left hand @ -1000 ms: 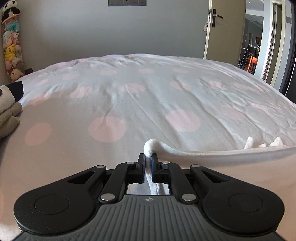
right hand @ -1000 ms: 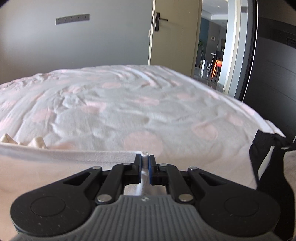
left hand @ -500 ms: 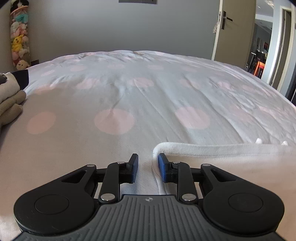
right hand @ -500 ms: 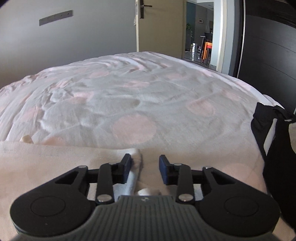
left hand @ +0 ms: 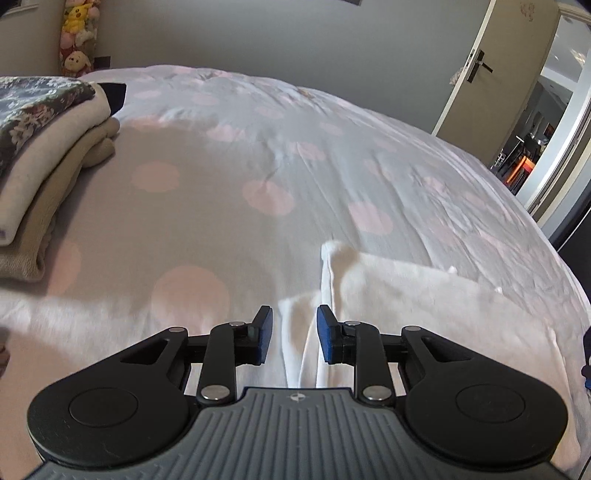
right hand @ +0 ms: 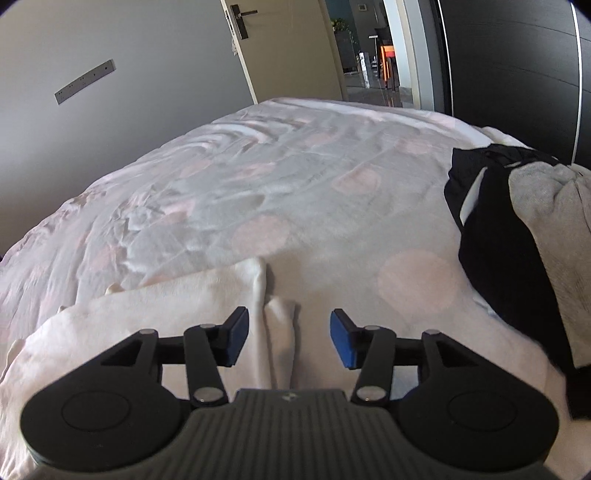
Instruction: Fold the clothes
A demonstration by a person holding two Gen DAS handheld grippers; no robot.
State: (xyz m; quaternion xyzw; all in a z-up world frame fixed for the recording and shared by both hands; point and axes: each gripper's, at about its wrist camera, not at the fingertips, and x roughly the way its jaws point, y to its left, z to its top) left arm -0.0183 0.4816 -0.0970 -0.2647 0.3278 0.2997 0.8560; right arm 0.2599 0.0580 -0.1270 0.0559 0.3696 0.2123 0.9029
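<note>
A white garment (left hand: 424,295) lies flat on the bed, its folded edge facing away from me. My left gripper (left hand: 293,334) is open just above the garment's left corner, with a fold of cloth lying between the jaws but not pinched. The same garment shows in the right wrist view (right hand: 147,314). My right gripper (right hand: 288,338) is wide open over its right corner, a ridge of cloth under the left jaw.
A stack of folded clothes (left hand: 40,147) sits at the left of the bed. A pile of black and grey clothes (right hand: 517,229) lies at the right. The polka-dot bedspread (left hand: 258,155) stretches ahead. Beyond are a wall, an open door (right hand: 288,51) and plush toys (left hand: 77,33).
Both grippers were shut on the garment's corners, holding the edge up. They opened, let the garment drop flat on the bed, and have drawn back and turned slightly outward.
</note>
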